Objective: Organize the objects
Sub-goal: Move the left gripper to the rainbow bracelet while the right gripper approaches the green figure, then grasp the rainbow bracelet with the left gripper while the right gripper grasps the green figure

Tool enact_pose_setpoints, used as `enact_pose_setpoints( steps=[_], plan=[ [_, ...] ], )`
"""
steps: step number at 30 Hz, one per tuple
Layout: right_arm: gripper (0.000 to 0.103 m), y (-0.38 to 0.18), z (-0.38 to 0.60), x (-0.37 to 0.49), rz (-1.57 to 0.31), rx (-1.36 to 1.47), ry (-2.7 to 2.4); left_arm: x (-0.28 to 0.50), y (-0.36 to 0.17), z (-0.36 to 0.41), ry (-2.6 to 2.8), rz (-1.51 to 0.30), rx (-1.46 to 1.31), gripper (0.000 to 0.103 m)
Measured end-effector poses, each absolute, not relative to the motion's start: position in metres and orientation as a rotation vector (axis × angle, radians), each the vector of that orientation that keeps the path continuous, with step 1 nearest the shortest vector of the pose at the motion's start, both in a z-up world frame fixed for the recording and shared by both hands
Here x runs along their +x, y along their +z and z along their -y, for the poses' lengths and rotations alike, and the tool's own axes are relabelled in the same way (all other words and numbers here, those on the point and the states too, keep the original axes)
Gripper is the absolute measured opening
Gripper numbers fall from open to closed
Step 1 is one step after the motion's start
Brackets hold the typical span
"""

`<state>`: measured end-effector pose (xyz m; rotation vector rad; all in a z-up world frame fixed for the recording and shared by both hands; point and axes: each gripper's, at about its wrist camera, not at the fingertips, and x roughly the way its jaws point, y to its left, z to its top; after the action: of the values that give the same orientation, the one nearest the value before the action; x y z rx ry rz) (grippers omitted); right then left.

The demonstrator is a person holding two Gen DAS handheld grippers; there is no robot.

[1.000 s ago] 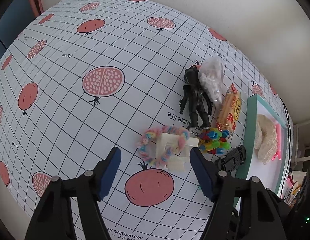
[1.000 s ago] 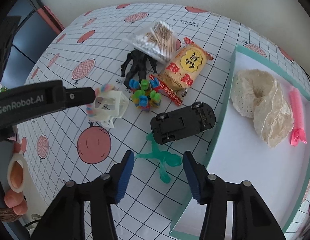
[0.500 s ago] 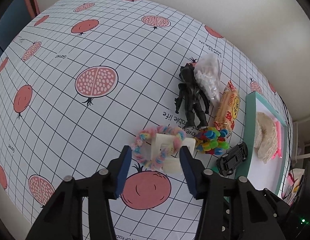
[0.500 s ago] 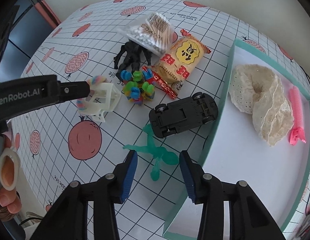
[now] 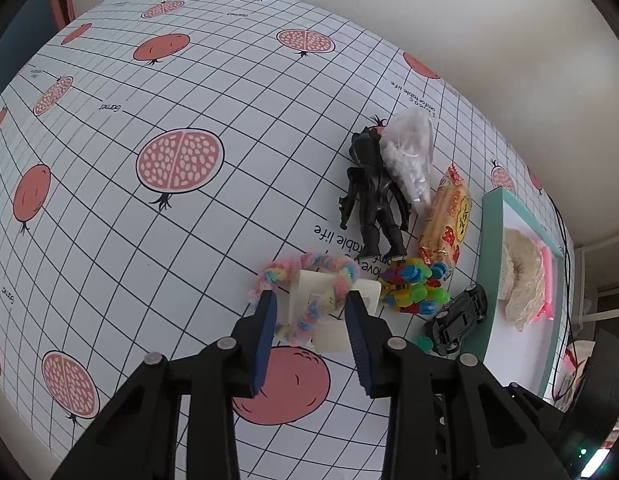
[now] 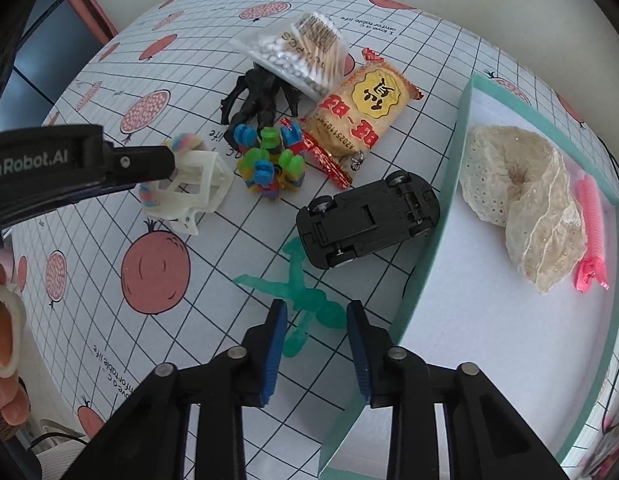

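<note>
A pastel scrunchie lies draped over a white plastic frame on the pomegranate-print tablecloth. My left gripper is open, and its blue pads straddle both of them. From the right wrist view its finger reaches over the white frame. A translucent green figure lies flat on the cloth. My right gripper is open around the green figure's body. A black toy car lies upside down just beyond the green figure.
Farther back are a colourful block toy, a black action figure, a bag of cotton swabs and a snack packet. The teal tray on the right holds a cream lace scrunchie and a pink clip. A hand shows at the left.
Both grippers have narrowed their jaws and come closer to the table. The left now brackets the scrunchie and frame, the right the green figure.
</note>
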<state>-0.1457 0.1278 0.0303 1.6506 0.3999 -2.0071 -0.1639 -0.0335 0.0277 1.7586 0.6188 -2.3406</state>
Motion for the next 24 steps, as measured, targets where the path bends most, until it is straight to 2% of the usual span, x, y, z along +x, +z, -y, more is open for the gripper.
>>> enact_pose_setpoints(
  steps=[6, 13, 24],
  plan=[
    [0.03, 0.033, -0.133, -0.146, -0.406, 1.642, -2.001, -0.166, 0.029, 0.033, -2.364, -0.618, 1.759, 0.023],
    [0.03, 0.038, -0.137, -0.147, -0.4, 1.63, -2.005, -0.162, 0.033, 0.036, -2.377, -0.595, 1.747, 0.014],
    [0.03, 0.048, -0.135, -0.144, -0.39, 1.597, -2.018, -0.158, 0.046, 0.046, -2.391, -0.6, 1.68, 0.009]
  ],
)
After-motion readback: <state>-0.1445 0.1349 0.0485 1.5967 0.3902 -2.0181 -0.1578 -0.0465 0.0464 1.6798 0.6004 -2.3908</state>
